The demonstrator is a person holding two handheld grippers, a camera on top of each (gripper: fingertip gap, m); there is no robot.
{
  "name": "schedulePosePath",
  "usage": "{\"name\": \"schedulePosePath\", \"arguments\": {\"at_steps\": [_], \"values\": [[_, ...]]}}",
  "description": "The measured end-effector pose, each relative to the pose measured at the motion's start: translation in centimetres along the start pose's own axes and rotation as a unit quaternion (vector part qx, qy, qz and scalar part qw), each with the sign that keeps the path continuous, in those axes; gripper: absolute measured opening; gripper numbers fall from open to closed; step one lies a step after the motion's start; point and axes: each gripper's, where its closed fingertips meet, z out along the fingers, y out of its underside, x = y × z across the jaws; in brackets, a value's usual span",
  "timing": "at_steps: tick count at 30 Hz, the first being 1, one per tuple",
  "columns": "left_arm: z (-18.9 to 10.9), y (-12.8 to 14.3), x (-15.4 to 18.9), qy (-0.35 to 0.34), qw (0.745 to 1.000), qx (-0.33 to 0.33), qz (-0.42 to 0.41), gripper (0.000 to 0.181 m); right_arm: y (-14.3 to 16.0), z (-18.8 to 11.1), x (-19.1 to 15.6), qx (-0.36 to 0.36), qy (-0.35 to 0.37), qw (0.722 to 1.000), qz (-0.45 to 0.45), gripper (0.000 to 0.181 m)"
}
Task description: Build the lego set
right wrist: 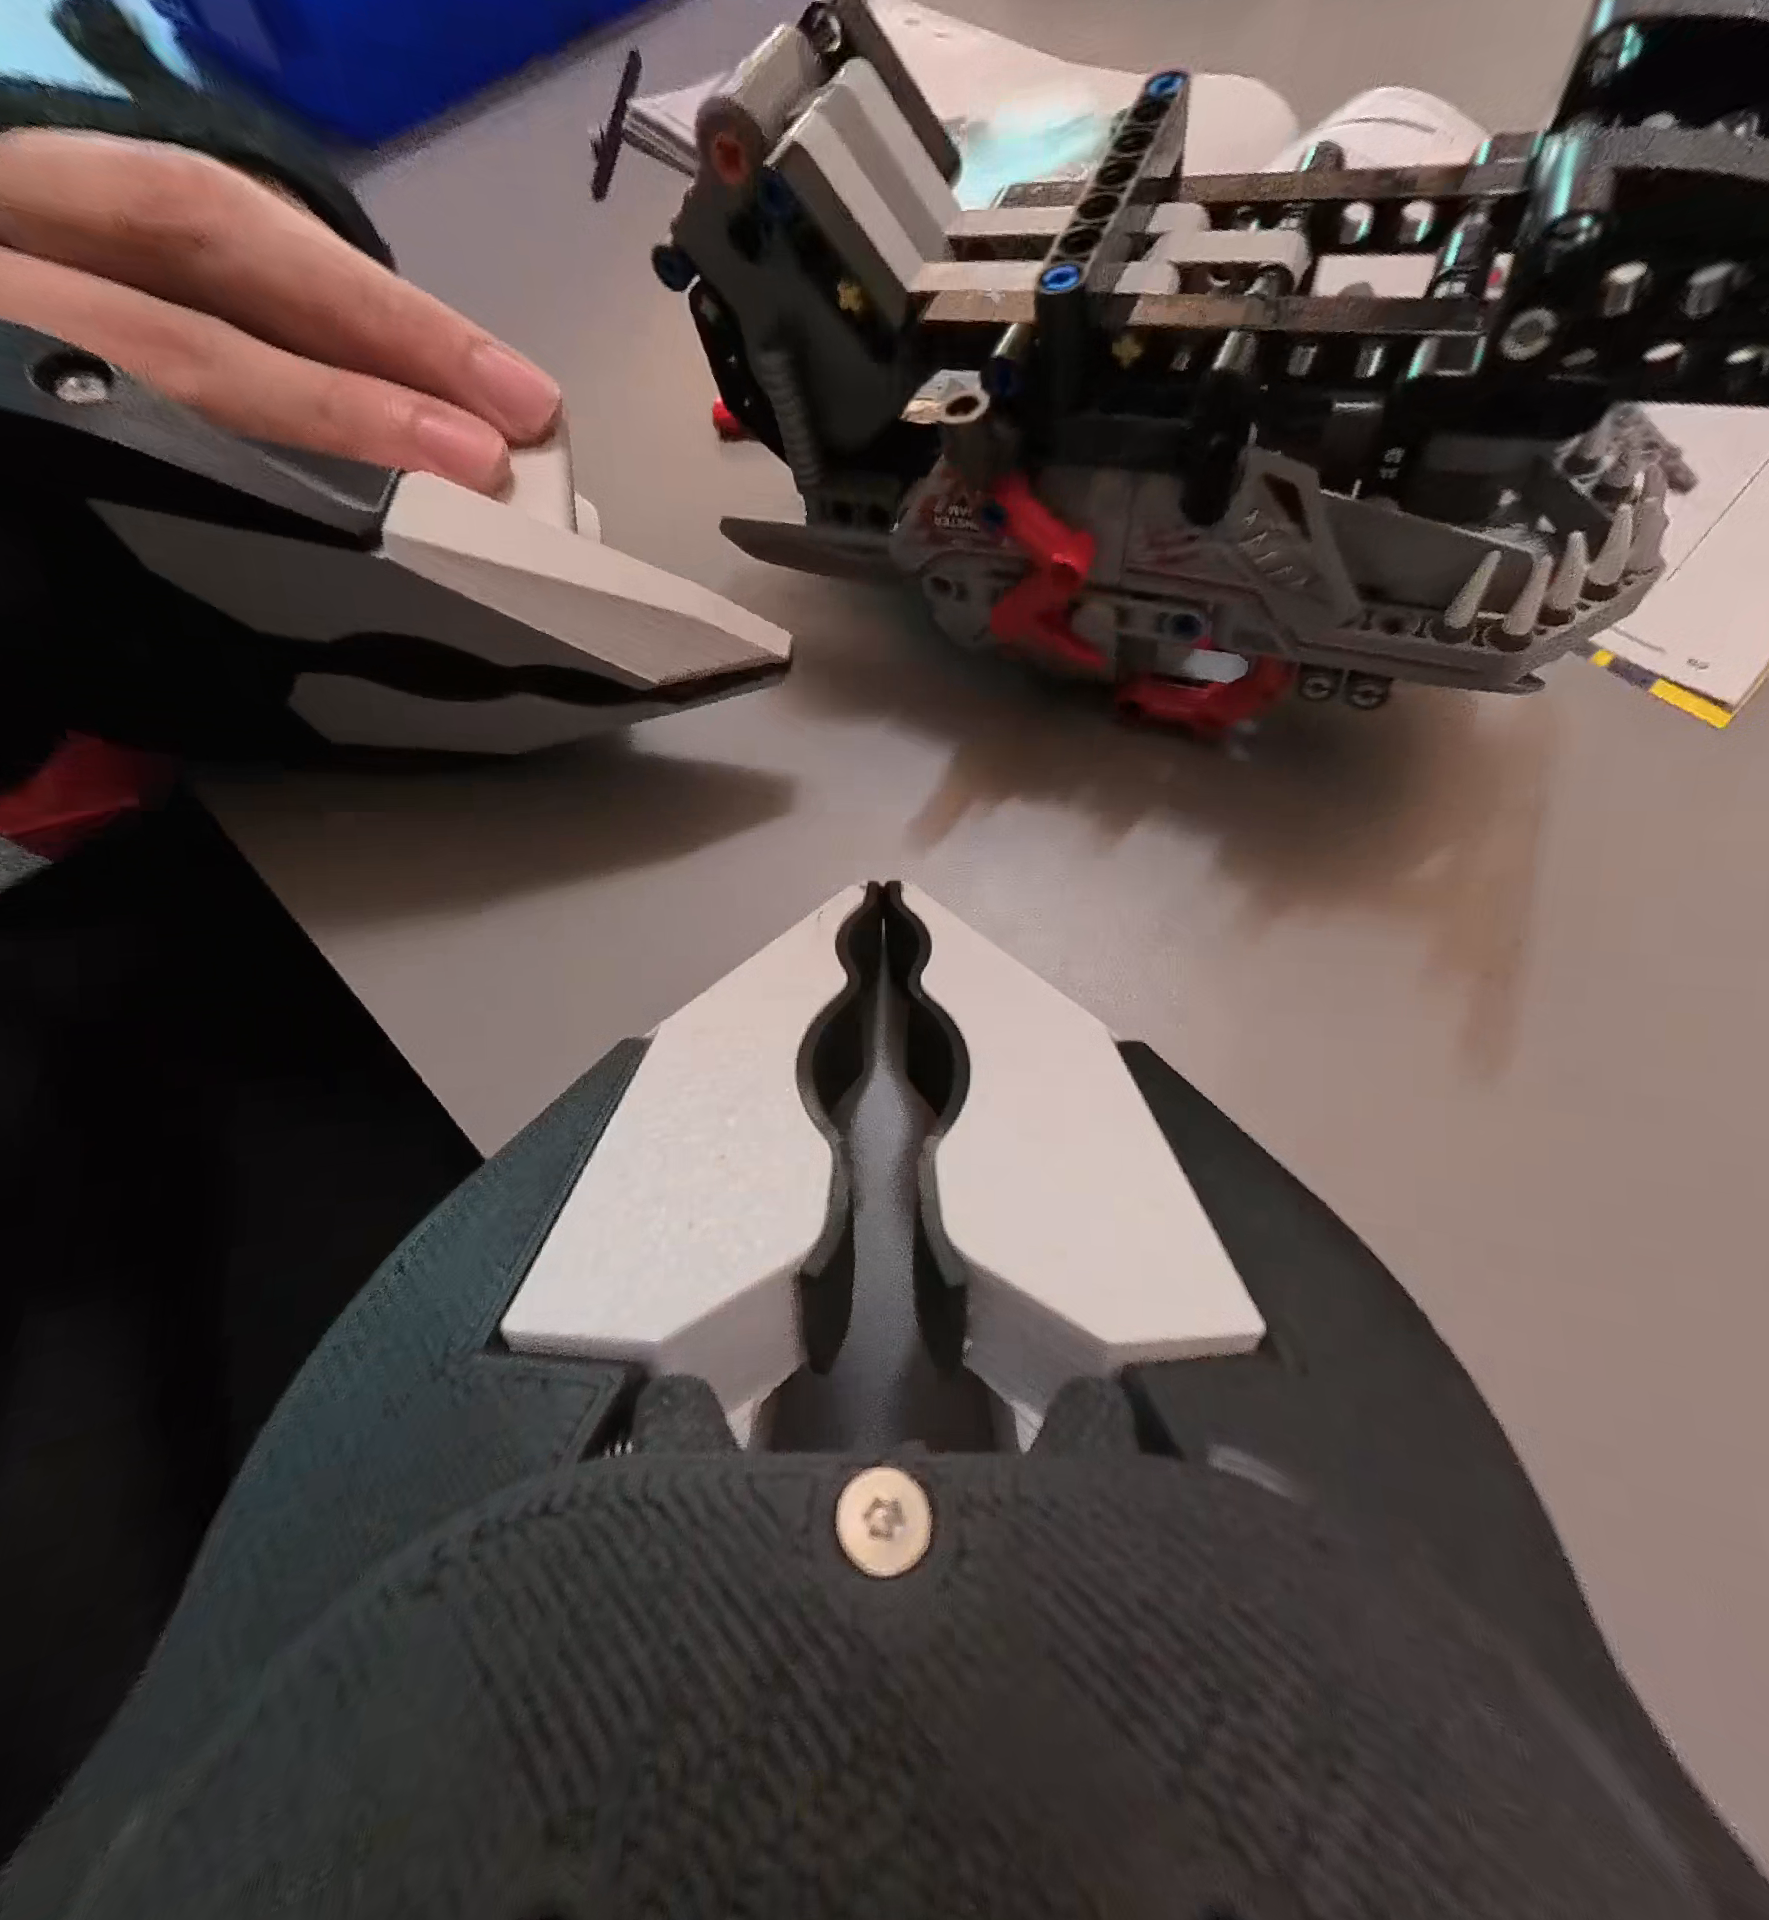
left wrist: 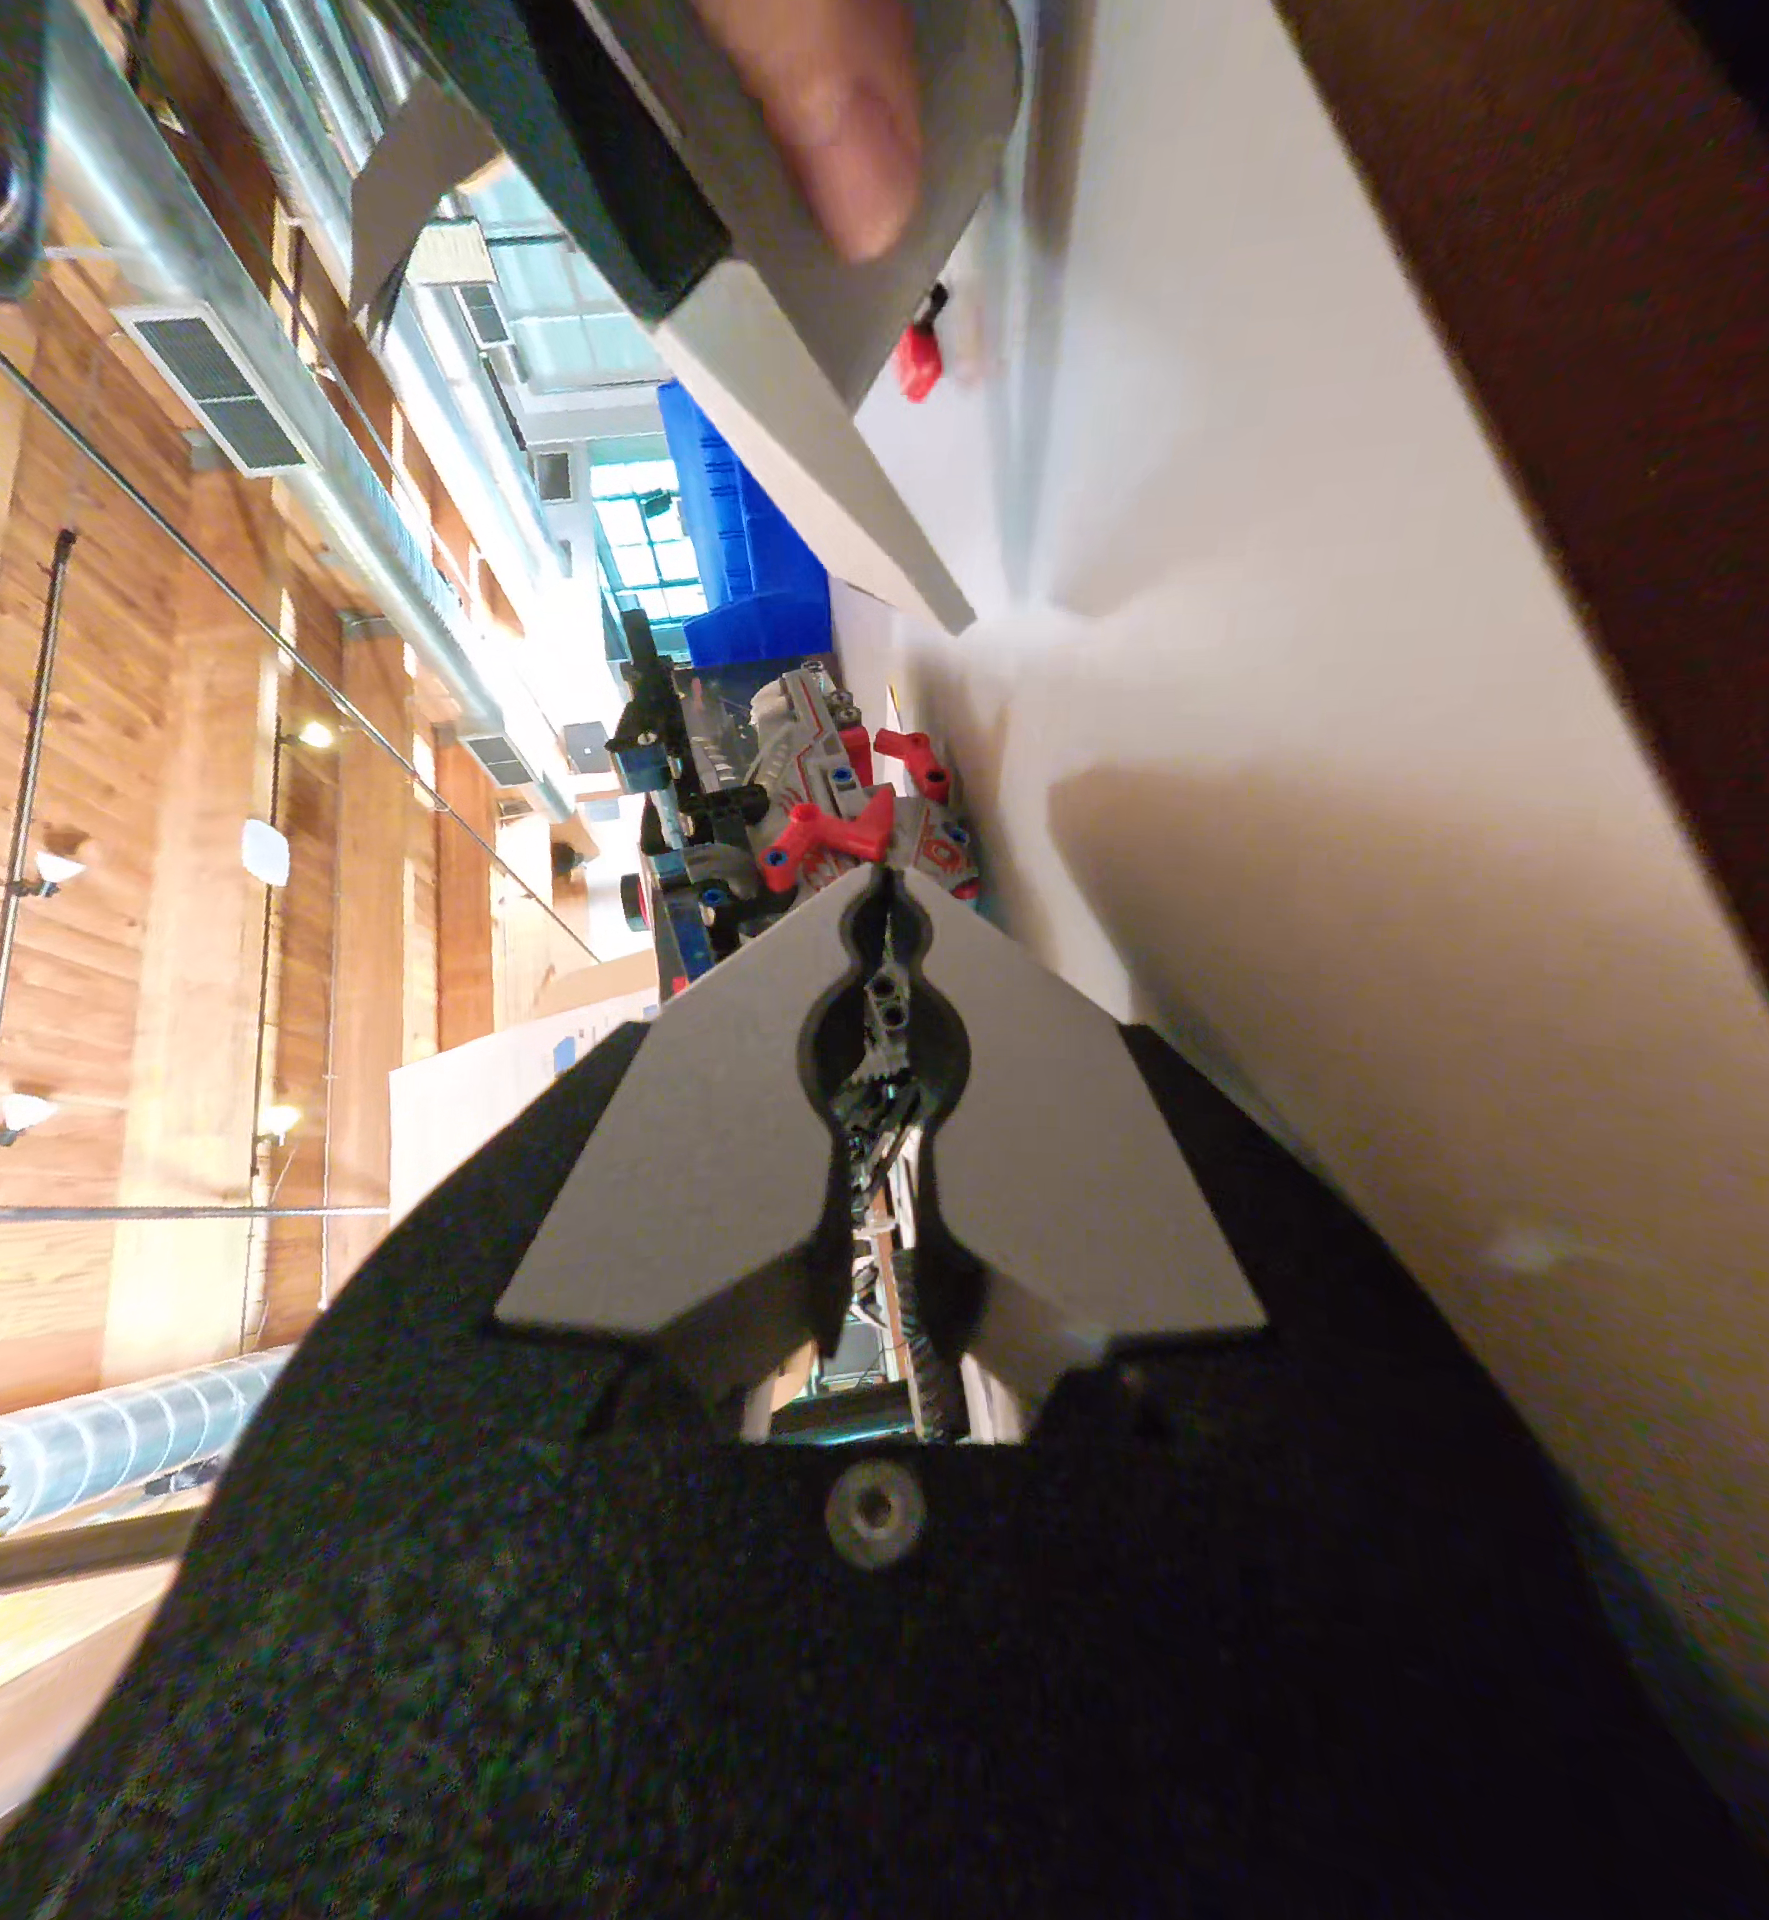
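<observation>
A: Right tongs (right wrist: 882, 891) pressed together, nothing gripped; bare tabletop (right wrist: 1223, 1091) seen ahead.
B: Left tongs (right wrist: 745, 665) closed, tipped sideways. Lego model (right wrist: 1223, 436) laid beyond, instruction booklet (right wrist: 1732, 603) partly underneath.

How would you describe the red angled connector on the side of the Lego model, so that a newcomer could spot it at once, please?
Start at the big grey and black Lego model lying on the grey table. Look along its near side, left of the row of pale pointed teeth. The red angled connector sits there, the one bright red zigzag piece against the grey panels, with another red piece below it at the table.
</observation>
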Motion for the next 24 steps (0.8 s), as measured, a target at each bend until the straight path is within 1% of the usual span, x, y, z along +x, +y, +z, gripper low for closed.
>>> {"name": "schedulePosePath", "arguments": {"at_steps": [3,8,11,15,18,20,24], "values": [[0.0,0.0,-0.1,-0.003,1.000,0.000,-0.002,0.000,0.0,-0.1,-0.1,0.003,-0.009,1.000,0.002,0.000],[0.1,0.1,-0.2,-0.004,1.000,-0.001,-0.004,0.000,0.1,-0.4,-1.2,0.004,-0.031,0.999,-0.039,0.003],[0.1,0.0,-0.2,-0.006,1.000,-0.001,-0.004,0.000,0.1,-1.2,-0.6,0.006,-0.016,0.999,-0.032,0.004],[0.1,-0.1,-0.4,-0.011,1.000,0.001,-0.002,0.000,0.2,-1.9,1.3,0.007,0.035,0.999,-0.032,0.008],[0.0,-0.1,-0.6,-0.016,1.000,0.002,-0.004,0.000,0.9,-1.4,1.1,-0.001,0.028,0.999,-0.034,0.013],[0.0,-0.1,-0.7,-0.020,1.000,0.002,-0.005,0.000,0.8,-1.4,1.1,0.003,0.035,0.998,-0.052,0.013],[-0.1,-0.4,-1.0,-0.025,1.000,0.009,-0.011,0.000,0.3,-1.2,-0.1,0.023,0.002,0.993,-0.112,0.008]]}}
